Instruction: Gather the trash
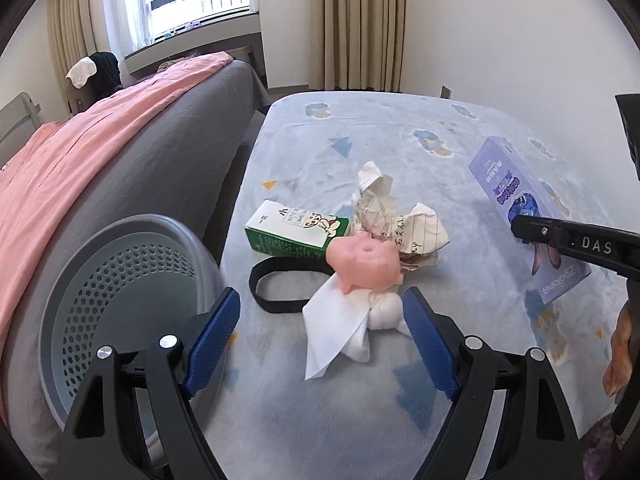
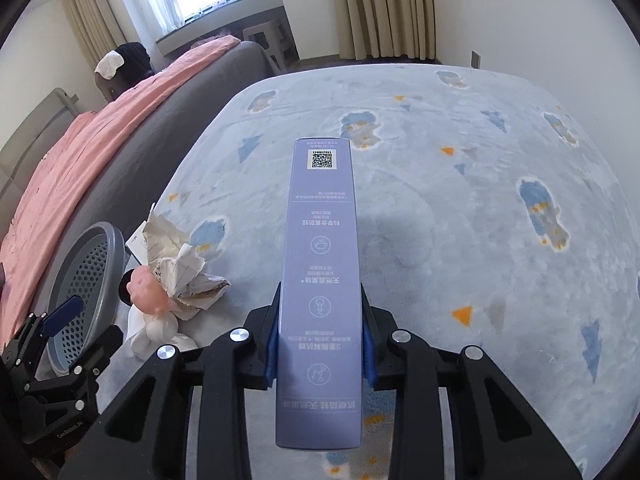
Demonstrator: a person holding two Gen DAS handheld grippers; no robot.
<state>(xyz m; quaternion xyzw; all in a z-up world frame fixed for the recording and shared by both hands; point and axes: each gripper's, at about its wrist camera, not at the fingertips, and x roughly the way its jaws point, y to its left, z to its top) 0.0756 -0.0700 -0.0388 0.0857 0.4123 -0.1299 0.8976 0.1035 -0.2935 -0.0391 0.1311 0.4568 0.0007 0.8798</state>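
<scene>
A pile of trash lies on the pale blue rug [image 1: 400, 140]: a green milk carton [image 1: 292, 236], crumpled lined paper [image 1: 388, 216], a pink pig-shaped toy [image 1: 364, 264], a white tissue wad [image 1: 344, 328] and a black band [image 1: 276, 284]. My left gripper [image 1: 322, 320] is open, and the tissue sits between its blue pads without touching them. My right gripper [image 2: 320, 344] is shut on a long purple box [image 2: 320, 260], held above the rug. In the left wrist view that box [image 1: 516, 200] hangs at the right. A grey perforated basket [image 1: 120, 300] lies on its side at the left.
A bed with a grey side [image 1: 168, 152] and a pink cover [image 1: 80, 148] runs along the left, close behind the basket [image 2: 84, 276]. The rug [image 2: 460, 220] stretches far to the right. A hand [image 1: 620, 352] shows at the right edge. Curtains and a window are at the back.
</scene>
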